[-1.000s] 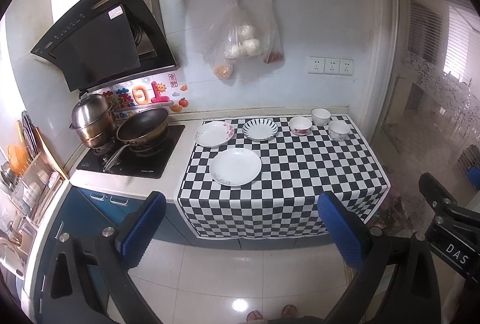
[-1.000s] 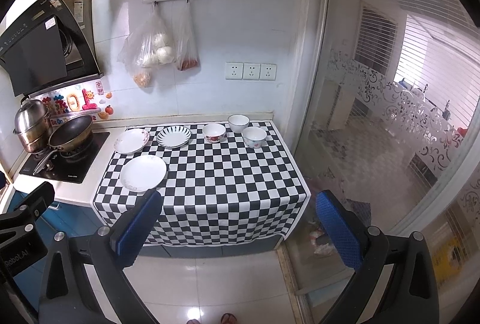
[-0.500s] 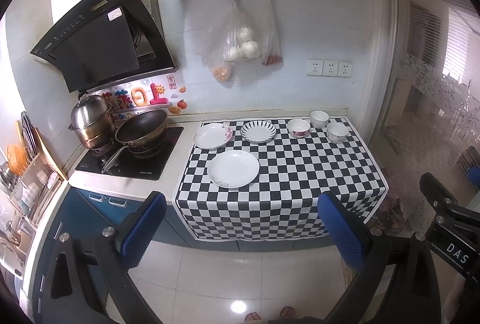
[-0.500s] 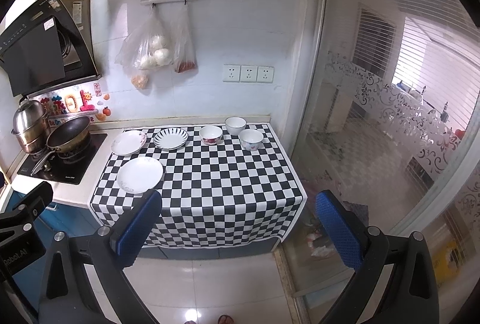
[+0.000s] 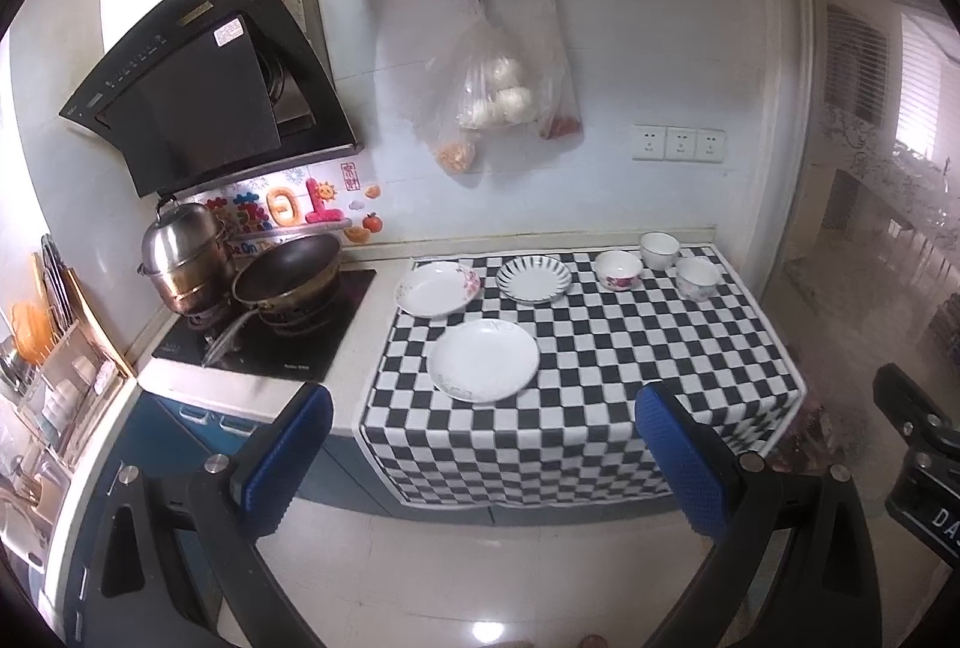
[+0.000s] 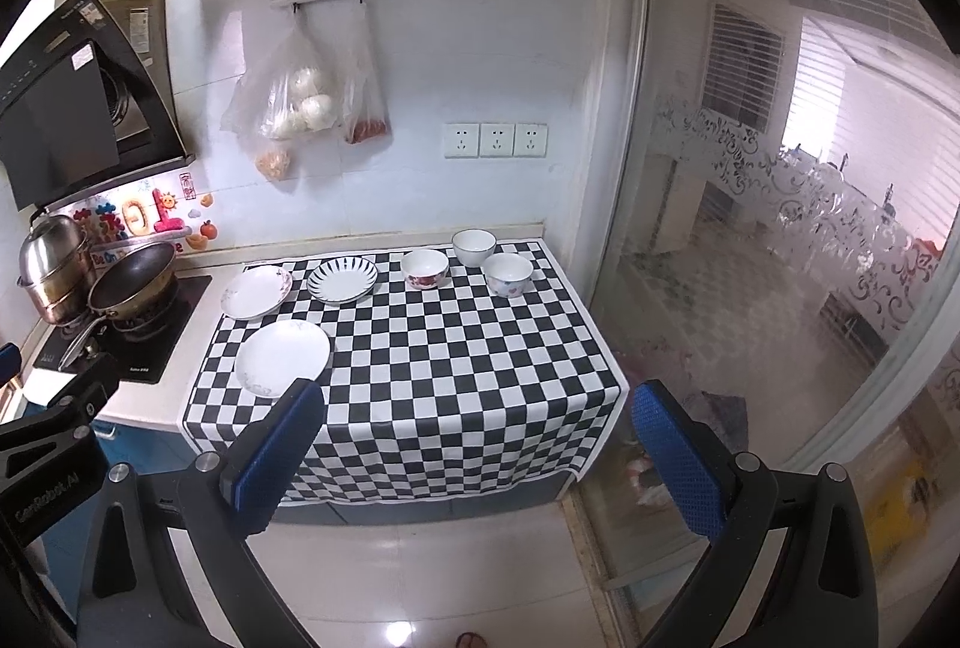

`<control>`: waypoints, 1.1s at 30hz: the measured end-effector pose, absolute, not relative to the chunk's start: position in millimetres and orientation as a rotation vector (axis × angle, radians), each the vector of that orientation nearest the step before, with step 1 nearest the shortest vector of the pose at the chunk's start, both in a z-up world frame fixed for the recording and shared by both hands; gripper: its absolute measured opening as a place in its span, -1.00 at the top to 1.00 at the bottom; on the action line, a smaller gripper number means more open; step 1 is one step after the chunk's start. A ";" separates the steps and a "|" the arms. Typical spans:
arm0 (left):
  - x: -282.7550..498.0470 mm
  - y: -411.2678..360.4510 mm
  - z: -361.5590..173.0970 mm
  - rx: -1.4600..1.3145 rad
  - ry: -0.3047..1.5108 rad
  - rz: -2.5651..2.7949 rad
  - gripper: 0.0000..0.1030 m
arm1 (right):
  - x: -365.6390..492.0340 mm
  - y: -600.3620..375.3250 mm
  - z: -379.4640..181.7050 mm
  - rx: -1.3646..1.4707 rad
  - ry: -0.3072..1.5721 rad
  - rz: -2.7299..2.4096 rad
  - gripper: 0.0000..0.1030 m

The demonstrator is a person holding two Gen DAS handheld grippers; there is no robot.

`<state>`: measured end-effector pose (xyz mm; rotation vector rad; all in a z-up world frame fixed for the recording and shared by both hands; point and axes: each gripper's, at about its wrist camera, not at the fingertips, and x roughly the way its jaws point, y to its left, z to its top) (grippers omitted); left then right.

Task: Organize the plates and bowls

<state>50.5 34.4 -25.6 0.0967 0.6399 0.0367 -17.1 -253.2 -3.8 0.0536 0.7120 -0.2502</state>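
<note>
The counter (image 5: 372, 336) is being closed in on, both grippers (image 5: 480, 450) (image 6: 474, 444) held spread and empty (plates (image 5: 483, 368) and bowls (image 5: 617, 270) untouched).

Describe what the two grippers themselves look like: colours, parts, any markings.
Left gripper: black frame, two fingers with textured blue pads, silver screws at the finger bases. Right gripper: same black frame, blue padded fingers and silver screws. White lettering shows on each gripper's black body, partly cut off. No cables or sleeves visible.
</note>
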 end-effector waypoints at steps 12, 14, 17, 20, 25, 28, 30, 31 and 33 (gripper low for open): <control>125.1 74.8 -59.9 0.076 0.677 0.065 -1.00 | 58.6 -211.1 -57.1 0.083 0.780 -0.240 -1.00; 139.2 78.7 -65.5 0.077 0.691 0.075 -1.00 | 75.5 -208.0 -62.7 0.085 0.794 -0.232 -1.00; 160.3 83.1 -73.5 0.079 0.707 0.092 -1.00 | 106.0 -204.2 -71.4 0.080 0.804 -0.220 -1.00; 185.4 85.4 -81.3 0.077 0.715 0.115 -1.00 | 145.9 -203.1 -84.7 0.072 0.816 -0.202 -1.00; 237.1 81.8 -95.5 0.061 0.740 0.151 -1.00 | 220.9 -199.2 -113.6 0.053 0.862 -0.149 -1.00; 273.7 77.9 -106.7 0.060 0.759 0.170 -1.00 | 269.6 -199.0 -135.1 0.039 0.903 -0.100 -1.00; 296.3 76.0 -114.5 0.070 0.776 0.189 -1.00 | 302.5 -197.7 -150.0 0.032 0.935 -0.069 -1.00; 309.8 76.3 -119.5 0.069 0.783 0.197 -1.00 | 316.5 -196.5 -157.1 0.028 0.951 -0.052 -1.00; 331.4 78.7 -130.4 0.070 0.794 0.217 -1.00 | 349.2 -192.7 -174.9 0.007 0.974 -0.024 -1.00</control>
